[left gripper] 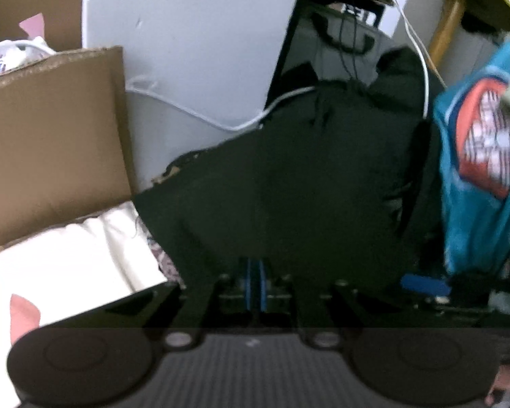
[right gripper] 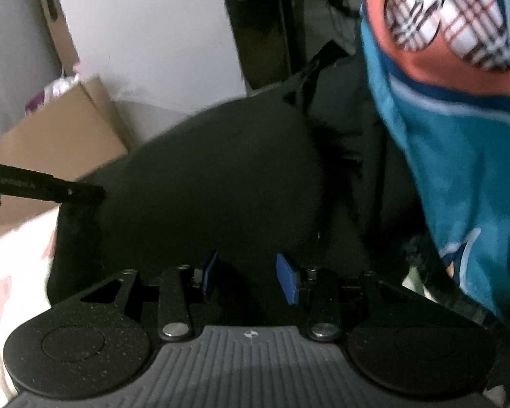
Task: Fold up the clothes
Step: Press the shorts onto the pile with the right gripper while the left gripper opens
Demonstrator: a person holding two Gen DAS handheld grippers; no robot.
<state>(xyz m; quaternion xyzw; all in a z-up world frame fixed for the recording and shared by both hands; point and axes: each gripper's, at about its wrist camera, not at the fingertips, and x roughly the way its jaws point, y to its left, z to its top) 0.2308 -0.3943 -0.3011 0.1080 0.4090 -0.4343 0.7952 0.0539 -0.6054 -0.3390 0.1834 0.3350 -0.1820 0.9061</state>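
Observation:
A black garment point(left gripper: 306, 187) spreads across the middle of the left wrist view. My left gripper point(left gripper: 255, 282) is shut on its near edge, blue pads pressed together. In the right wrist view the same black garment point(right gripper: 204, 176) hangs from the left gripper point(right gripper: 85, 195), which reaches in from the left. My right gripper point(right gripper: 250, 278) stands open just in front of the cloth; the inner face of its right pad point(right gripper: 289, 282) is bare. A teal garment point(right gripper: 459, 170) with an orange patch and plaid lettering hangs at the right, and the teal garment point(left gripper: 476, 204) also shows in the left wrist view.
A cardboard box point(left gripper: 51, 129) stands at the left against a pale wall, with white cloth point(left gripper: 68, 258) below it. A white cable point(left gripper: 221, 122) runs behind the black garment. A wooden table leg point(left gripper: 448, 23) is at the back right. A thumb point(left gripper: 23, 316) shows at the lower left.

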